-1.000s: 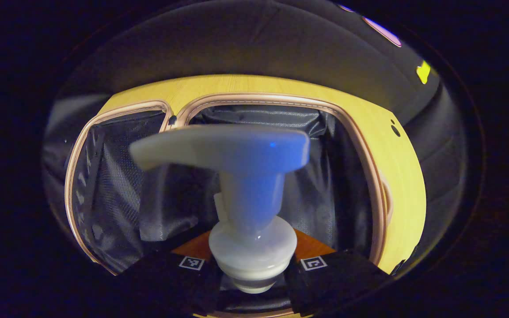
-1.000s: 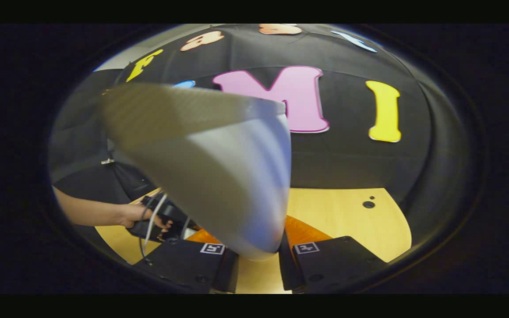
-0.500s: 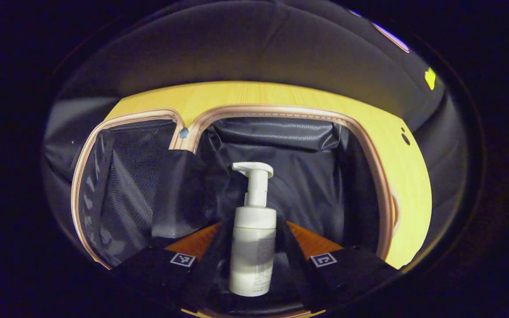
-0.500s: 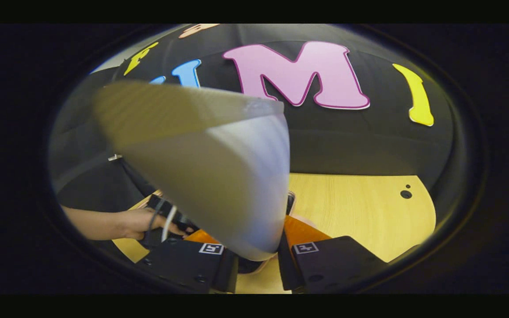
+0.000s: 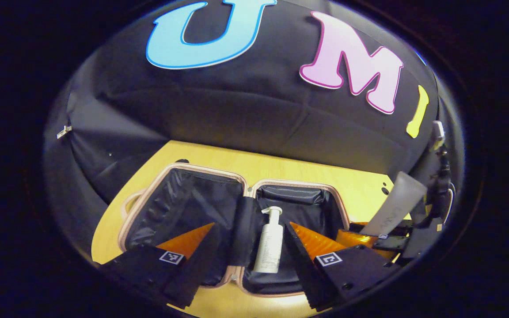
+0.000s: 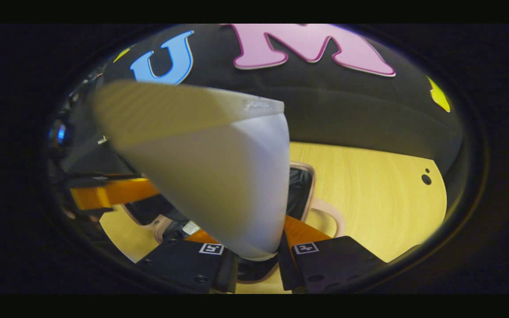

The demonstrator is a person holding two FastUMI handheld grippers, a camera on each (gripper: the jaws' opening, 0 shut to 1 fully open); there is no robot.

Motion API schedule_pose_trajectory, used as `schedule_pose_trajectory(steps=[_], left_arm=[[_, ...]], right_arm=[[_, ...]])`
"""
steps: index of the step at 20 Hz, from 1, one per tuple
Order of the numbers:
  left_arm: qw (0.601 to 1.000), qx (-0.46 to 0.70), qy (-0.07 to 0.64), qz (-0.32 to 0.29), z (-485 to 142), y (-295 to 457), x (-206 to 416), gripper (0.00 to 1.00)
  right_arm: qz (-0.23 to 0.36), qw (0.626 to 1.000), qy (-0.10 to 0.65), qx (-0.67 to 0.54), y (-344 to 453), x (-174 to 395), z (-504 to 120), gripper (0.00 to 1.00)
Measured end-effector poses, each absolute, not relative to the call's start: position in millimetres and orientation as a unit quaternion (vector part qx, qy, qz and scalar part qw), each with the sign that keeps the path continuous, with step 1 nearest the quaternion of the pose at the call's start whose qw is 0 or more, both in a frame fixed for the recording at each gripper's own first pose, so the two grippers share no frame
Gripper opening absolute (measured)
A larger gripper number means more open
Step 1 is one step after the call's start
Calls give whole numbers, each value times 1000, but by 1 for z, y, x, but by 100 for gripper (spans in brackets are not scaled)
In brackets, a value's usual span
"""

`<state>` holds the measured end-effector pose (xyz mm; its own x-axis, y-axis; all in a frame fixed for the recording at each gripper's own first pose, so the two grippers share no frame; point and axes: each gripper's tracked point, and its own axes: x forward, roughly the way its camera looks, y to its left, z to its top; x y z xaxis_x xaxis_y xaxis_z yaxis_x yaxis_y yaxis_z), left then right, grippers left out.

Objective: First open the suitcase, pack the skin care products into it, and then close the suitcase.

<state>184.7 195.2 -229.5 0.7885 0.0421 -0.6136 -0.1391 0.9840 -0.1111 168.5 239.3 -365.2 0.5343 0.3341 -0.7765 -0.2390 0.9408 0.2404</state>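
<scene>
- Left gripper view: left gripper [image 5: 254, 254] up above open suitcase [image 5: 184, 207], fingers spread wide, nothing between them.
- Suitcase flat on light wooden table [image 5: 298, 170], both halves laid open, dark lining, pinkish rim, handle at left edge.
- White pump bottle [image 5: 268, 243] lying in right half of suitcase, pump head toward far rim, body seen between the spread fingers but well below them, not touched.
- Dark divider flap hanging over centre hinge, just left of bottle.
- Right gripper [image 5: 385, 236] at right edge, beside suitcase's right rim, clamped on base of pale tube [image 5: 396, 210]; tube sticking up, tilted.
- Small dark holes in table near far right corner.
- Right gripper view: right gripper [image 6: 259, 258] closed around narrow end of tube [image 6: 210, 176], both fingers pressing on it; tube's wide crimped end toward camera top, blurred, covering much of centre.
- Part of suitcase [image 6: 303, 185] behind tube, rim and handle loop on table [image 6: 369, 190] right of tube.
- Left gripper [image 6: 104, 194] at left side, finger pointing inward, opening not readable from here.
</scene>
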Motion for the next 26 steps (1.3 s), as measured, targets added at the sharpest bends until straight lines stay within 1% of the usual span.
schedule_pose_trajectory(steps=[2, 5, 6, 7, 8, 9, 10, 12, 15, 17, 18, 19, 20, 21, 24, 26], left_arm=[[945, -101, 310, 34, -207, 193, 150, 93], [942, -152, 296, 43, -190, 200, 103, 93], [939, -176, 292, 49, -185, 204, 90, 93], [933, -206, 292, 45, -183, 203, 79, 93], [923, -247, 293, 35, -180, 200, 68, 93], [913, -285, 289, 33, -176, 203, 58, 93], [908, -307, 281, 39, -173, 212, 50, 93], [904, -319, 276, 63, -170, 232, 39, 93], [914, -291, 267, 91, -180, 262, 34, 93], [925, -253, 264, 102, -186, 283, 38, 94], [929, -233, 266, 108, -189, 296, 42, 94], [932, -216, 266, 115, -193, 309, 50, 94], [935, -202, 267, 122, -198, 326, 61, 94], [936, -190, 268, 128, -204, 342, 72, 94], [938, -160, 275, 138, -223, 394, 113, 94], [938, -144, 286, 135, -240, 425, 141, 94]], right_arm=[[155, 855, 491, 55, 249, 159, -390, 42], [146, 839, 523, 22, 252, 154, -421, 42], [140, 827, 544, 17, 253, 147, -431, 34], [128, 817, 563, 15, 253, 145, -439, 42], [112, 814, 570, 6, 249, 145, -448, 50], [97, 811, 578, 4, 248, 146, -453, 32], [85, 808, 583, 6, 249, 146, -453, 42], [65, 811, 581, 23, 252, 152, -444, 46], [66, 839, 540, 23, 258, 164, -417, 50], [67, 862, 503, 11, 256, 169, -386, 83], [67, 870, 488, 12, 254, 168, -372, 87], [64, 877, 475, 18, 250, 167, -358, 94], [61, 886, 459, 26, 245, 167, -341, 87], [55, 896, 440, 28, 236, 168, -323, 97], [33, 926, 376, 20, 201, 167, -269, 96], [19, 938, 347, 12, 181, 156, -242, 96]])
